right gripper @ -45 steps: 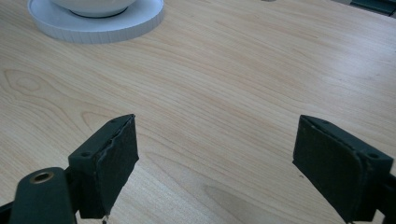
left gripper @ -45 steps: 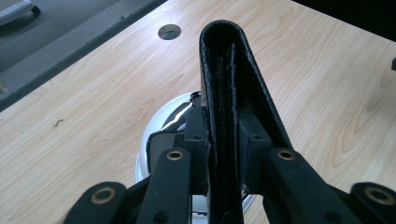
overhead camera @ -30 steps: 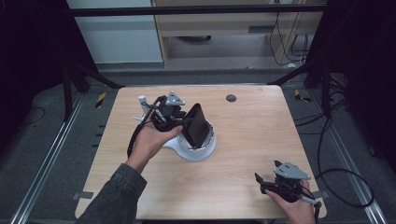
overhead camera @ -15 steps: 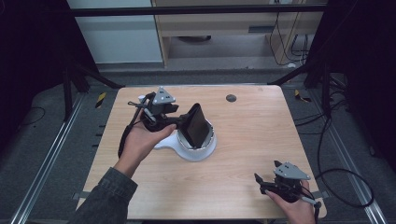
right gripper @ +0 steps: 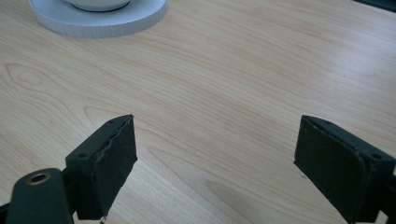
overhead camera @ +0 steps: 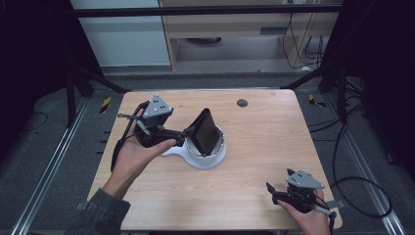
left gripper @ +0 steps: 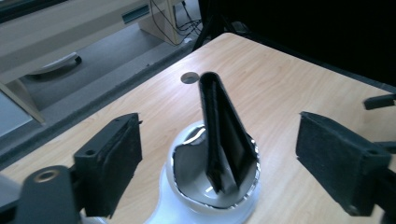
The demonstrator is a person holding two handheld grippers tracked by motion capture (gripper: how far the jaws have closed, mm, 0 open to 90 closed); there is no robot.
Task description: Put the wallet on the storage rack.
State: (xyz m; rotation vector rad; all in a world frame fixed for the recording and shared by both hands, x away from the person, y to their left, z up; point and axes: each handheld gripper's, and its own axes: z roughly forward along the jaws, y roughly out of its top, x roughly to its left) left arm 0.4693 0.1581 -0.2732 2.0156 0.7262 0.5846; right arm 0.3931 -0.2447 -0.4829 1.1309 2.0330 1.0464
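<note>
Black wallet (overhead camera: 204, 131) stands on end, tilted, lower edge in white cup stand (overhead camera: 211, 157) at worktop centre; bowl rim props it.
Left gripper (overhead camera: 183, 133) at wallet's left: jaws have just been opening, wide, wallet between pads (left gripper: 113, 161), untouched. Likely release.
Right gripper (overhead camera: 270, 190) idle near front right corner, jaws wide, empty.

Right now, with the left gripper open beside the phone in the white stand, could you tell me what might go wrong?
1. The phone leans tilted in the white stand; a bump could tip it.
2. The left gripper, whose jaws have just been opening, sits close and could clip the phone when pulling away.
</note>
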